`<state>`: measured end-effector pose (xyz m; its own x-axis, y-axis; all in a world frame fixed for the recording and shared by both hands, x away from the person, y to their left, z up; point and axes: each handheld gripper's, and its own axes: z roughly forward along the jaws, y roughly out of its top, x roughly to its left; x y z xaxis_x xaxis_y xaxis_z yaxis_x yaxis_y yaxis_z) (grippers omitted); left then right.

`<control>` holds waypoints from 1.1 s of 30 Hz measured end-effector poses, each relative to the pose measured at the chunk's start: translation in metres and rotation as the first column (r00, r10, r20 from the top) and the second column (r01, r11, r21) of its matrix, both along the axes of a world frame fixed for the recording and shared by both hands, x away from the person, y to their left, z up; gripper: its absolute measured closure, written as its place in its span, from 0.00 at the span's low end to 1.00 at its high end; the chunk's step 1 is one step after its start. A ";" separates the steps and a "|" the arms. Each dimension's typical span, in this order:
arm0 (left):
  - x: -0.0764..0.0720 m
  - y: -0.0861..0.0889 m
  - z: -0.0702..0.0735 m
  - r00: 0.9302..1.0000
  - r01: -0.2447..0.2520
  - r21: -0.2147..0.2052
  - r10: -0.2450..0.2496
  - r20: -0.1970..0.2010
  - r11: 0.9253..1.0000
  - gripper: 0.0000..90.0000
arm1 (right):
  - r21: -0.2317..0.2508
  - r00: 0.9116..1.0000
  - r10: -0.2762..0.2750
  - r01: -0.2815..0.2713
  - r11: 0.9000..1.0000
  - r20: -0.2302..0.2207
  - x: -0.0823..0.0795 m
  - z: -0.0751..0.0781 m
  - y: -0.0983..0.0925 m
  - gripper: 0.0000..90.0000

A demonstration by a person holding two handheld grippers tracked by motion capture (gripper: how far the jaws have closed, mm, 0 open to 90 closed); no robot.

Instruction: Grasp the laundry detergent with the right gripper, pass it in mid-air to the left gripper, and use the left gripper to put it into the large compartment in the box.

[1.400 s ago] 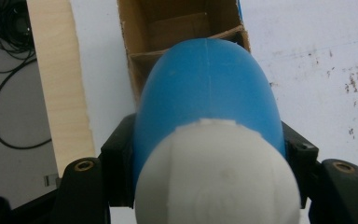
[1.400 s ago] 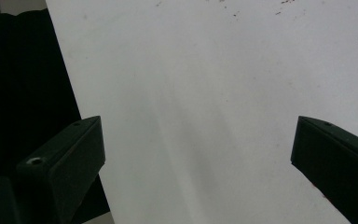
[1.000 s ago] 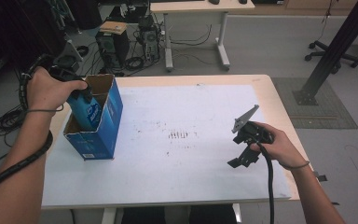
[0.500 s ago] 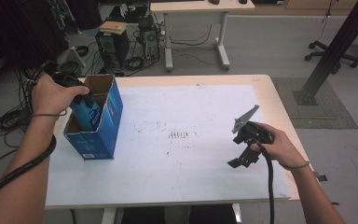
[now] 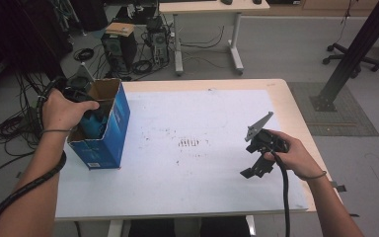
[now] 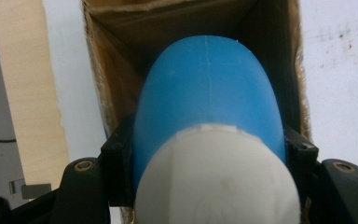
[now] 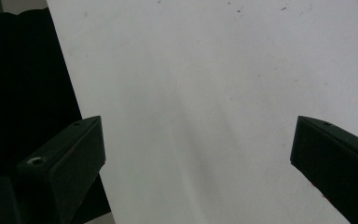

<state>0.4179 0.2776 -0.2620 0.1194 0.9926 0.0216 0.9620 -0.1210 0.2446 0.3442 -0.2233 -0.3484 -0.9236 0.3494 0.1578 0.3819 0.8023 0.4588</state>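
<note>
I see the left gripper (image 6: 209, 154) clamped on the blue bottle (image 6: 209, 98), now sunk deeper into the cardboard box (image 5: 109, 129); the right gripper (image 7: 196, 154) gapes empty, unmoved.

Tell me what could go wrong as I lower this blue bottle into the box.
The blue bottle nearly fills the blue box's narrow cardboard opening, so it could catch on a wall and jam. The left gripper is clamped near the white cap, and its jaws may strike the rim before the bottle is seated. The box stands unsupported near the table's left edge, while the right gripper sits open far off, so a push might tip it.
</note>
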 end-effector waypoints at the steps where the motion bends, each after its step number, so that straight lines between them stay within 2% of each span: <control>1: 0.000 0.001 -0.002 1.000 0.001 0.002 -0.001 0.000 1.000 0.42 | 0.001 1.000 0.000 0.000 1.000 0.000 0.000 0.000 0.000 0.04; 16: 0.000 0.002 -0.019 1.000 -0.007 -0.007 0.007 -0.004 1.000 0.42 | -0.003 1.000 0.000 0.000 1.000 -0.001 0.000 0.001 0.001 0.04; 33: -0.001 0.002 -0.023 1.000 -0.011 -0.014 0.012 0.010 1.000 0.42 | -0.009 1.000 0.007 -0.007 1.000 -0.002 0.001 0.001 0.005 0.04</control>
<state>0.4168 0.2800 -0.2847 0.1078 0.9941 0.0093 0.9609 -0.1065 0.2555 0.3450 -0.2186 -0.3478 -0.9258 0.3442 0.1563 0.3769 0.8089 0.4512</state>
